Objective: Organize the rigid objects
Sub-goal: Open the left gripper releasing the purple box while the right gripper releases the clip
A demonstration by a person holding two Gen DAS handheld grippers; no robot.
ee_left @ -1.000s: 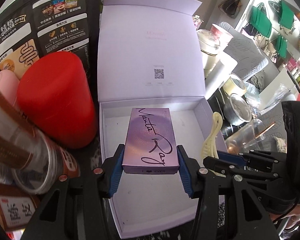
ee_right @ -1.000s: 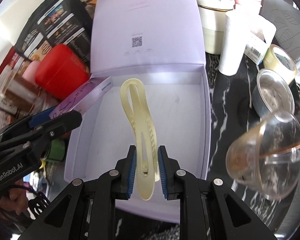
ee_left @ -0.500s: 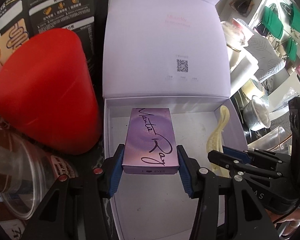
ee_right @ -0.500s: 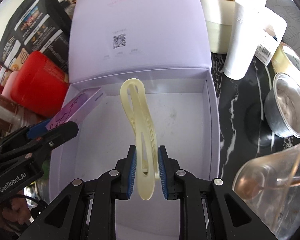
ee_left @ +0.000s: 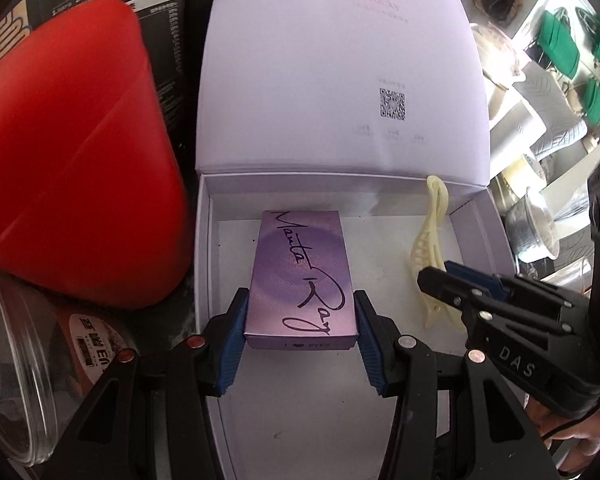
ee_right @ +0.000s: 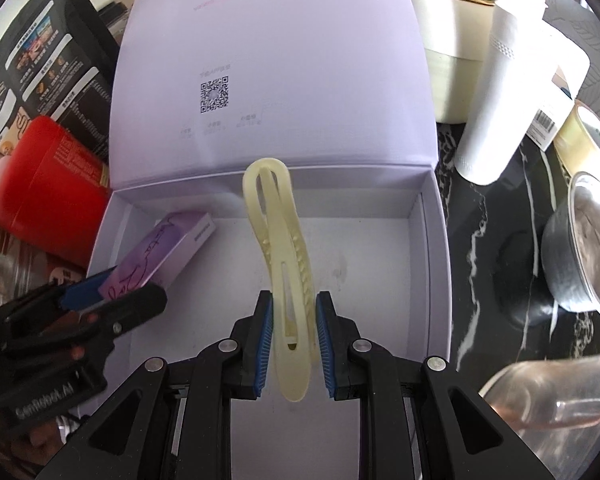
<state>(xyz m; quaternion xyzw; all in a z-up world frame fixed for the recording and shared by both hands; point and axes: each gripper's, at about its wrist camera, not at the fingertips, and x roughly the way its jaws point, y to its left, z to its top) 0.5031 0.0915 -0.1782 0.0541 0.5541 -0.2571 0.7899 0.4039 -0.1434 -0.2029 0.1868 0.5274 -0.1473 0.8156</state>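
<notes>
Both tools lower into box (ee_left: pixel 476 216); gripping carton (ee_left: pixel 302 276), clip (ee_right: pixel 286 264).

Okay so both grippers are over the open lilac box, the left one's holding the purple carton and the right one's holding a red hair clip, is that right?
Not quite: the hair clip in the right gripper is pale yellow, not red, as the right wrist view shows. The left gripper does hold the purple carton over the open lilac box.

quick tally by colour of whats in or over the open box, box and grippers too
lavender: 1, the open box
purple: 1, the small carton in the left gripper
cream: 1, the hair clip in the right gripper
black with blue pads: 2, the grippers
total: 5
</notes>
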